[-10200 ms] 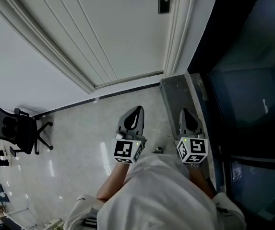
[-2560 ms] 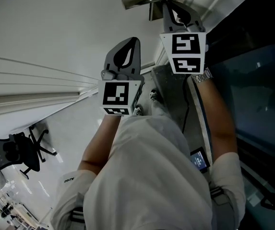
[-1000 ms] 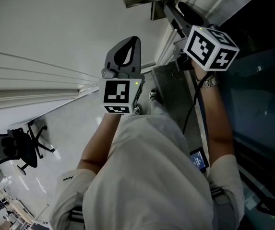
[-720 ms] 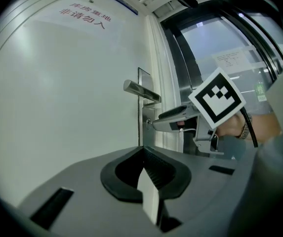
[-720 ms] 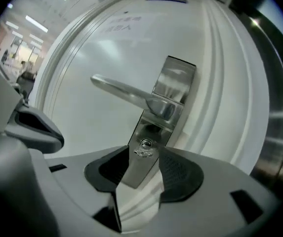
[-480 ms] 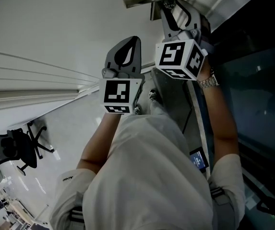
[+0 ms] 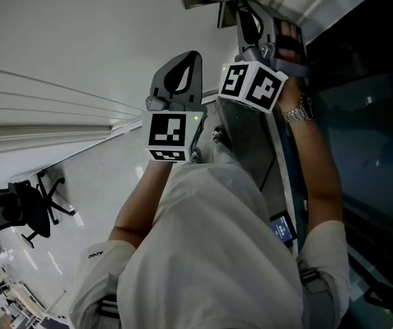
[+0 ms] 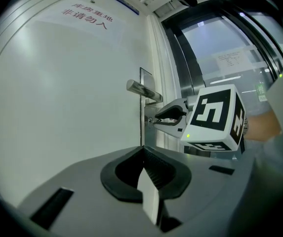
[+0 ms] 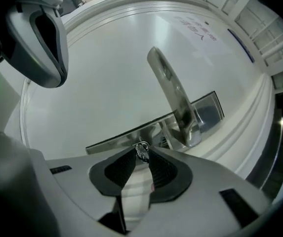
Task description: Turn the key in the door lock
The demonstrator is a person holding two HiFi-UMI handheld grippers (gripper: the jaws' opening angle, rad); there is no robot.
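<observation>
- Nearest your body, your left gripper (image 7: 184, 64) sits level before the door, in the same spot as a second ago. Its jaws are pressed together and carry nothing.
- Just beyond it, on your right, the right gripper (image 7: 247, 12) has rolled back. A second ago its marker cube (image 7: 251, 84) was tipped out to the right, away from the left gripper. Now the cube sits close beside the left gripper and shows you two marker faces.
- At that gripper's tips, the jaws have just been closing. They now clench the key (image 9: 142, 152), whose small metal head stands between the two ribbed pads, touched on both sides.
- Behind the jaws, the key sits in the steel lock plate (image 9: 131, 135). The left gripper view shows it below the door handle (image 9: 173, 90).
- Farther on, the handle stands out from the plate at the same angle as in the earlier head views.
- Farthest off, the white door (image 7: 79, 33) fills the background. On the floor at lower left, the office chair (image 7: 18, 211) stays about where it was.
</observation>
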